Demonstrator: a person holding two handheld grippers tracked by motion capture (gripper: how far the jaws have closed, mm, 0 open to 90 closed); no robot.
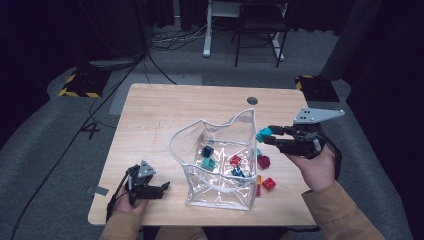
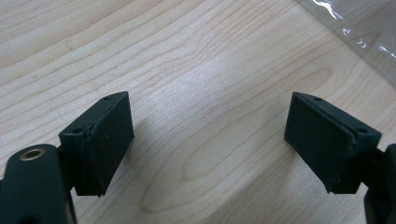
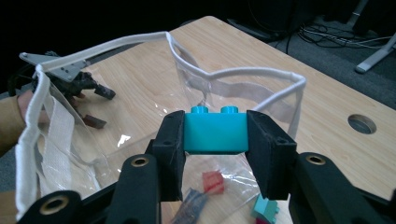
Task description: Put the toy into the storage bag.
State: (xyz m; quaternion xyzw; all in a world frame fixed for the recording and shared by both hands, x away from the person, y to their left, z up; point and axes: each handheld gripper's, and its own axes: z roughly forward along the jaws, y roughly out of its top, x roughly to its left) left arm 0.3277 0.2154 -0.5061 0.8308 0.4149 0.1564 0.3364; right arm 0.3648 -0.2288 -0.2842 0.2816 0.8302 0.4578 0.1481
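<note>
Resting low near the table's (image 1: 150,107) front left corner, the left gripper (image 1: 162,189) sits with its jaws spread wide over bare wood, nothing between them, a little way off from the clear plastic bag (image 1: 220,197) standing open at the middle with several small bricks inside. Over on the right, the right gripper (image 1: 264,136) is clamped on a teal brick (image 3: 215,131), held by its ends studs-up just at the bag's white-trimmed rim, while a dark red brick (image 1: 264,161) and a red brick (image 1: 269,183) lie on the table just beside the bag's right wall.
</note>
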